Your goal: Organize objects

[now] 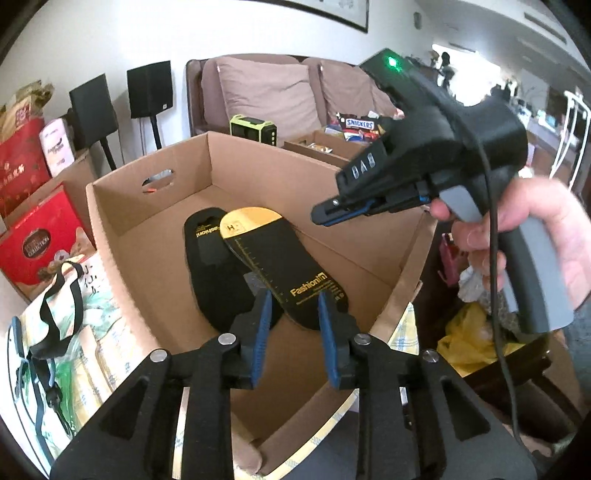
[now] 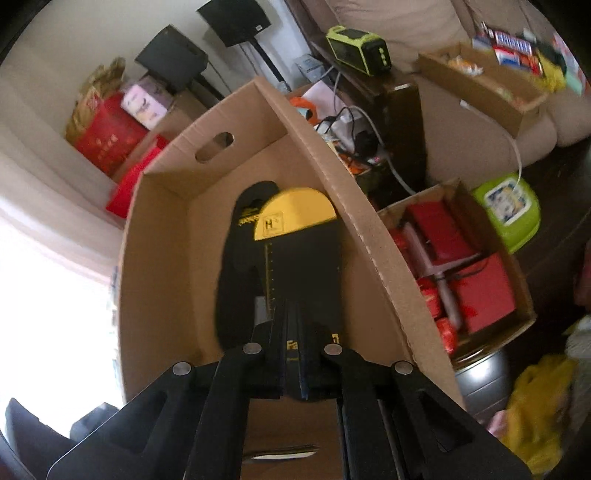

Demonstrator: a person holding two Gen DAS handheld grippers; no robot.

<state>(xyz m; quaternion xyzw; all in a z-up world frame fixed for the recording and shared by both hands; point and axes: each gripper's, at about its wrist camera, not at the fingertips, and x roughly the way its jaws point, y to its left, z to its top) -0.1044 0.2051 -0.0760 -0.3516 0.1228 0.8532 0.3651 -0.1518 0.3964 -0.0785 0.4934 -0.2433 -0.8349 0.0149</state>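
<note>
Cardboard box (image 1: 122,206), insoles (image 1: 280,266) lengthwise, yellow toe toward far wall; left jaws parted, right closed.

Left wrist cam sits behind its own fingers, above the near rim of the cardboard box (image 1: 122,206), looking down & fwd into it; sofa (image 1: 266,92) w/ wall behind. Right wrist cam is closer in, tilted steeper down over the same box (image 2: 162,258). Both share box interior, the insoles (image 1: 284,266) (image 2: 303,266), speakers (image 1: 149,88) (image 2: 236,16), red boxes (image 1: 40,243) (image 2: 107,136)
</note>
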